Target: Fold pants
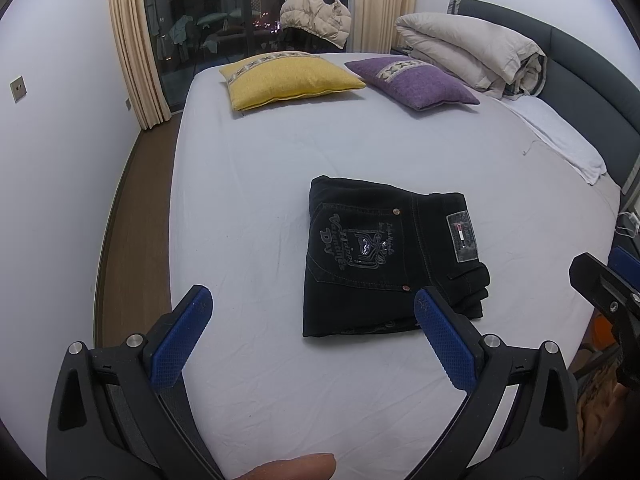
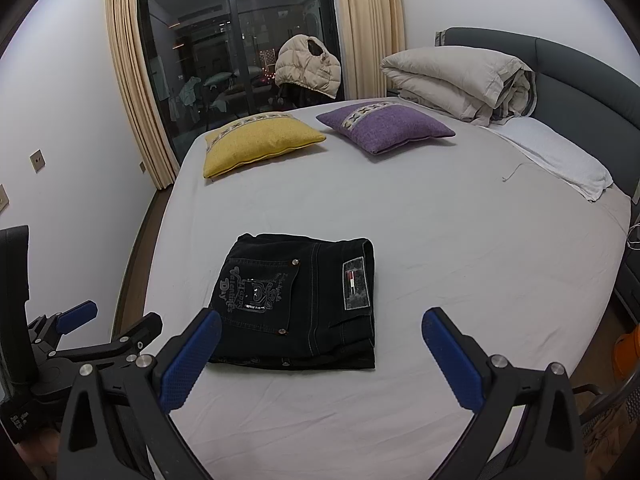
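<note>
The black denim pants (image 1: 390, 256), folded into a thick, heavy but pliable stack near the bed's (image 1: 248, 168) front edge, look best pinched at the layered edges, while the left gripper (image 1: 312, 332) and right gripper (image 2: 322, 354) hover released and empty.

The setting is identified as a home bedroom. A large bed (image 2: 400, 208) with a padded headboard (image 2: 580, 92) is shown, on which two cushions (image 2: 260, 140), a rolled quilt (image 2: 460, 80) and a pillow (image 2: 560, 156) are laid. Curtains (image 2: 132, 80) are hung beside a dark window (image 2: 240, 40).
</note>
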